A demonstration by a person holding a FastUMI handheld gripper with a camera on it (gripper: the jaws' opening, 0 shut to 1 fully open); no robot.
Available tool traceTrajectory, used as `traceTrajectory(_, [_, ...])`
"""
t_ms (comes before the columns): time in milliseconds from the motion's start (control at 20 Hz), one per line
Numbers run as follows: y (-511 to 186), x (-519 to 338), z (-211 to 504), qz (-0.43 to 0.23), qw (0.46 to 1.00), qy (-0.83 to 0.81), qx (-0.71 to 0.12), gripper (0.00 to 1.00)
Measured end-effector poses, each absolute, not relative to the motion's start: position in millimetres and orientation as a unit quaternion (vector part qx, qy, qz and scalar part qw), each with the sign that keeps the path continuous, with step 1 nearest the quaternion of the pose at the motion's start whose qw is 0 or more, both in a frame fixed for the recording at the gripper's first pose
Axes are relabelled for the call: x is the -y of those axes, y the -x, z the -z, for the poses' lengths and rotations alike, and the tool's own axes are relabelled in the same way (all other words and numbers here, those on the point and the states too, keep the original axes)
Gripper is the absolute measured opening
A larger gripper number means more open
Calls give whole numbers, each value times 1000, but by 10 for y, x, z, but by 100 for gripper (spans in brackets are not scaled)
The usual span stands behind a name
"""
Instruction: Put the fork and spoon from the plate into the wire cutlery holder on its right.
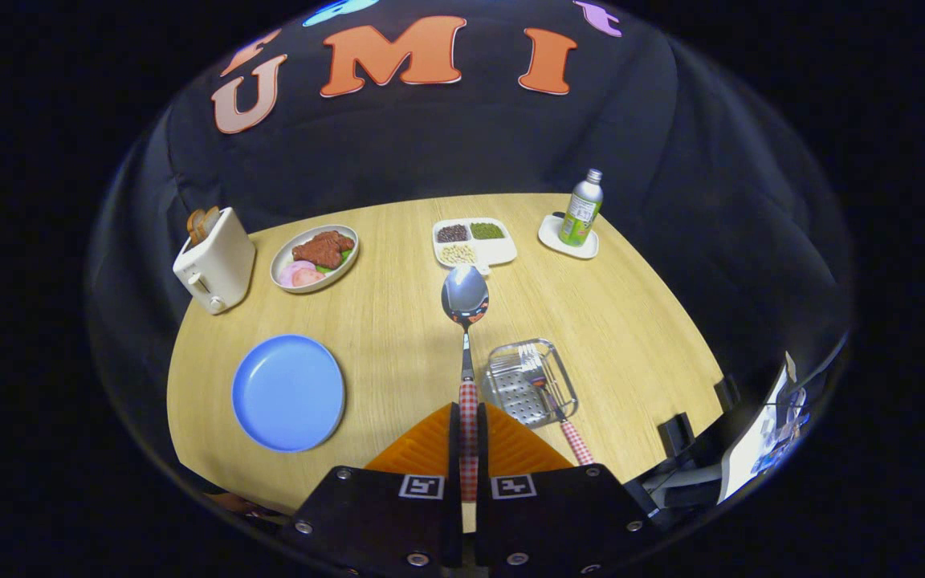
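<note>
My gripper (468, 425) is shut on the red-checked handle of the spoon (465, 299), whose shiny bowl sticks out ahead of the orange fingers (430, 441), raised above the table. The wire cutlery holder (528, 381) lies just ahead and to the right of the fingers. The fork (552, 397) rests in the holder, its red-checked handle poking out toward me. The blue plate (288, 392) sits bare to the left of the fingers.
On the wooden table (398, 321), a white toaster (215, 261) with bread stands far left, beside an oval dish of meat (315, 257). A divided tray of beans (473, 242) lies beyond the spoon. A green bottle (581, 209) stands on a coaster at far right.
</note>
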State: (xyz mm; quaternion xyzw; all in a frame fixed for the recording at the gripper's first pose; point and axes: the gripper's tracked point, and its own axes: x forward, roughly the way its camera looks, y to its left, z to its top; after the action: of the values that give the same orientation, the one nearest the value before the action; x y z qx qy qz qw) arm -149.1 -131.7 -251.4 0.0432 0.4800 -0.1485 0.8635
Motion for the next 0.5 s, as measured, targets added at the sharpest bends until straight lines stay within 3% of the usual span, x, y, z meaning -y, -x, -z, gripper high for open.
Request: traceTrajectory(500, [1886,1614,2701,99,806,-21,-584,7])
